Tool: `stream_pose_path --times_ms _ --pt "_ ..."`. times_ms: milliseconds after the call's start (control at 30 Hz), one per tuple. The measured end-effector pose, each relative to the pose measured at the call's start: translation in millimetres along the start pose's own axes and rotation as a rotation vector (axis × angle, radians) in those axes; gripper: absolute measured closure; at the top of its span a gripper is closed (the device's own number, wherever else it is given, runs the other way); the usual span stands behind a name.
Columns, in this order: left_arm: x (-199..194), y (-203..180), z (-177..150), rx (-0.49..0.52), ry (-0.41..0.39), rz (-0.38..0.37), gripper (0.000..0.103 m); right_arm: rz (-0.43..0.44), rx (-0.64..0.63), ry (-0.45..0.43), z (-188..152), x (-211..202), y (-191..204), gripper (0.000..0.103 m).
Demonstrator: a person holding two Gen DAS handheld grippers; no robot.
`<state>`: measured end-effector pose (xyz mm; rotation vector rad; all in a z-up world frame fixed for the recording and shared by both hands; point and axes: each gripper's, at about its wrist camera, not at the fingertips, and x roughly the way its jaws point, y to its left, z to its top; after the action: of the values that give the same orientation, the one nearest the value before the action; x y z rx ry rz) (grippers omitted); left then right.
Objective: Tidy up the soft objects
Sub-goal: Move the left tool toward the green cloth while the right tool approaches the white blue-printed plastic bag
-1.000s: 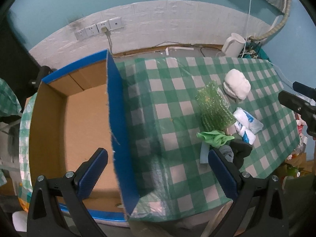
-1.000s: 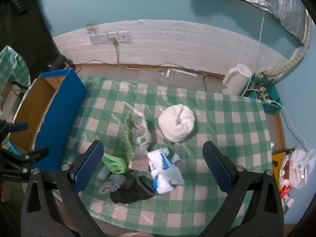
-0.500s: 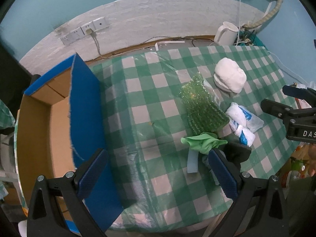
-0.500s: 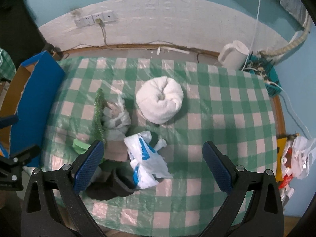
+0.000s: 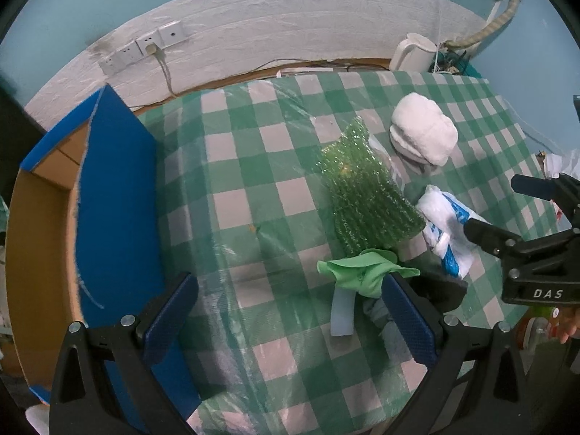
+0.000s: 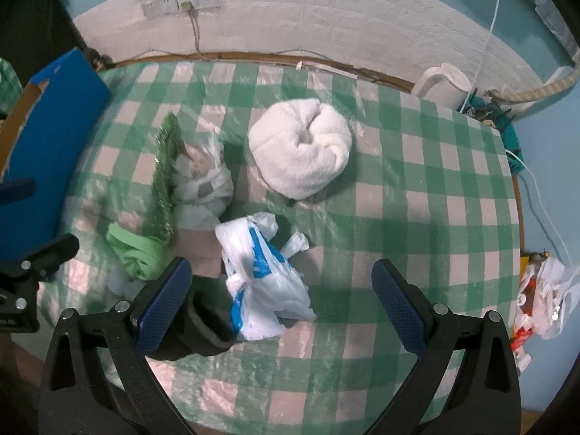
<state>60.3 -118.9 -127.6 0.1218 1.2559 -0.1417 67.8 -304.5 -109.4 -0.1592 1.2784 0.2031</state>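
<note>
Sorting barely begun: both claws, left (image 5: 290, 311) and right (image 6: 279, 297), spread, gripping nothing; white rolled towel (image 6: 301, 146), white-and-blue plastic bag (image 6: 264, 272), green bubble-wrap sheet (image 5: 366, 199) unsorted on checked surface (image 6: 417, 188); blue-sided cardboard box (image 5: 116, 195) apparently bare.

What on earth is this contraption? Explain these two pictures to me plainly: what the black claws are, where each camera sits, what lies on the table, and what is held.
There is no robot. A person holds a handheld gripper in each hand, each carrying a wide-angle camera that looks along its two blue-padded fingers. One picture comes from the left gripper, the other from the right gripper. Both are open and hold nothing. On the checked tablecloth lie a rolled white towel, a white-and-blue bag, green bubble wrap, a green cloth, a dark sock and a pale wrapped bundle. A blue-sided box stands open at the left.
</note>
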Motion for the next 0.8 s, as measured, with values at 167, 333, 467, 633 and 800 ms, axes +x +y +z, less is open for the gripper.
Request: stream_pose_path --times_ms 167,333,467,633,800 --pt "11 -11 -3 0.036 0.011 -0.01 0.001 -0.011 -0.023 0.035 -5 16 3 0.006" --pt "19 -19 -4 0.062 0.008 -0.003 0.001 -0.027 -0.055 0.053 -8 28 9 0.007" --pt "24 -21 -4 0.061 0.017 -0.014 0.001 -0.031 -0.08 0.06 -10 35 13 0.012" --pt "24 -24 -2 0.07 0.008 -0.015 0.001 -0.033 -0.104 0.076 -9 46 19 0.016" --pt "26 -25 -1 0.068 0.01 -0.027 0.001 -0.019 -0.106 0.1 -11 53 20 0.024"
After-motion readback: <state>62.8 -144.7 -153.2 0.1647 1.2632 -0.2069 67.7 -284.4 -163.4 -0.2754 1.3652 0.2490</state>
